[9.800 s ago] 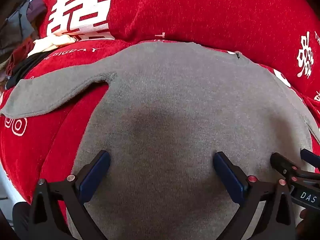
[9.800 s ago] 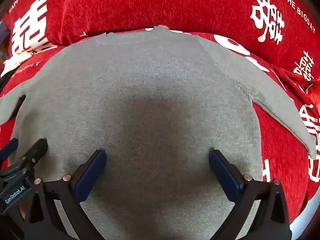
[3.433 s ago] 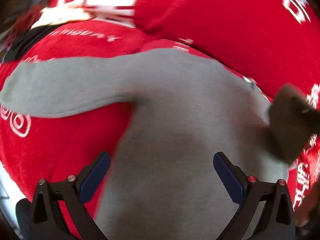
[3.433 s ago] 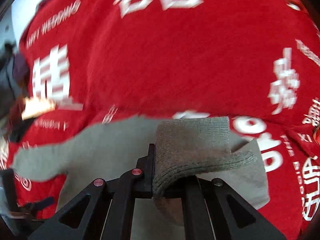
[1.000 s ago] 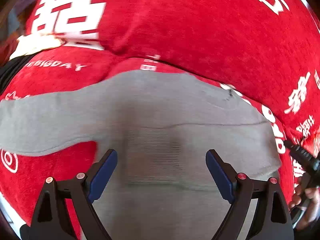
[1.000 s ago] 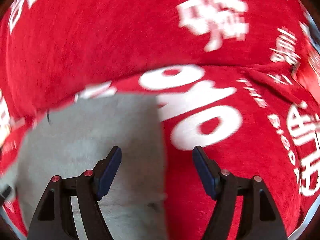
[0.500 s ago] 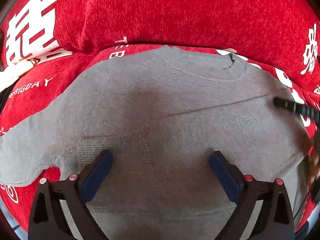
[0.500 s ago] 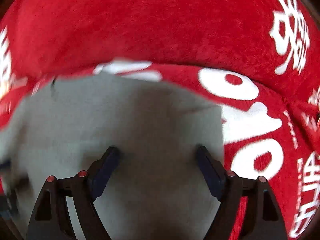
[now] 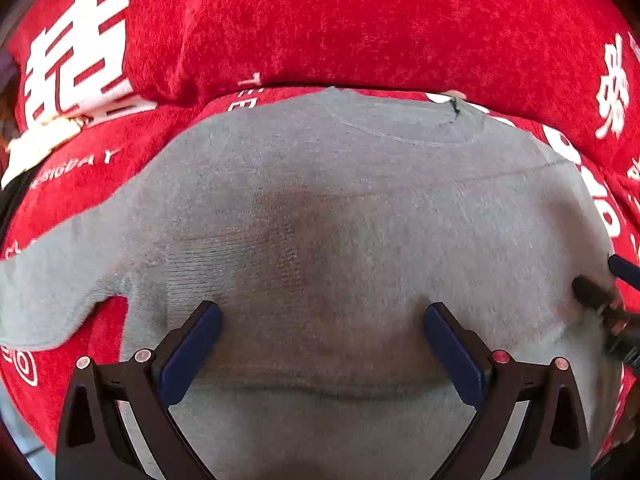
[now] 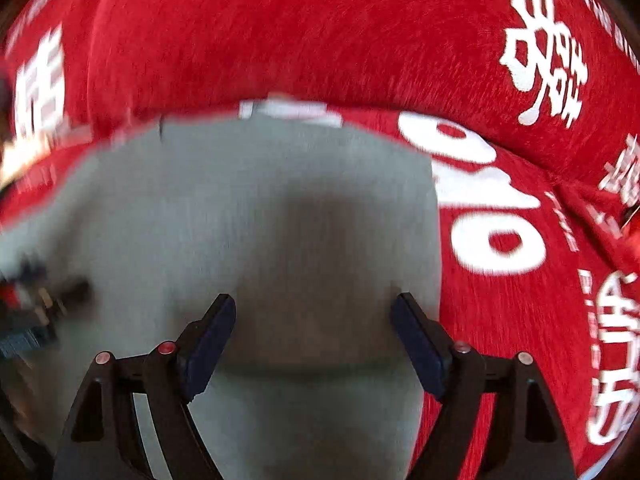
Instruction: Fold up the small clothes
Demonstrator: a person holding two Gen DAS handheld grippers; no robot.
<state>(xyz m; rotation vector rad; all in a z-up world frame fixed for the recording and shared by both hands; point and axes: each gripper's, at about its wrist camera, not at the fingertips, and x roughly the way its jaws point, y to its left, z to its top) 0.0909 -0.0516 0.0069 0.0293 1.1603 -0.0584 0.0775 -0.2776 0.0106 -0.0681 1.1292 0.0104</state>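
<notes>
Right sleeve now folded in | sweater [image 9: 340, 208] right edge straight | both fingers spread, empty, above it

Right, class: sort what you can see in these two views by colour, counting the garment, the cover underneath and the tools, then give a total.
Grey: 1, the grey sweater
Red: 1, the red printed cover
Black with blue pads: 2, the left hand-held gripper and the right hand-held gripper, both open
Total: 4
</notes>
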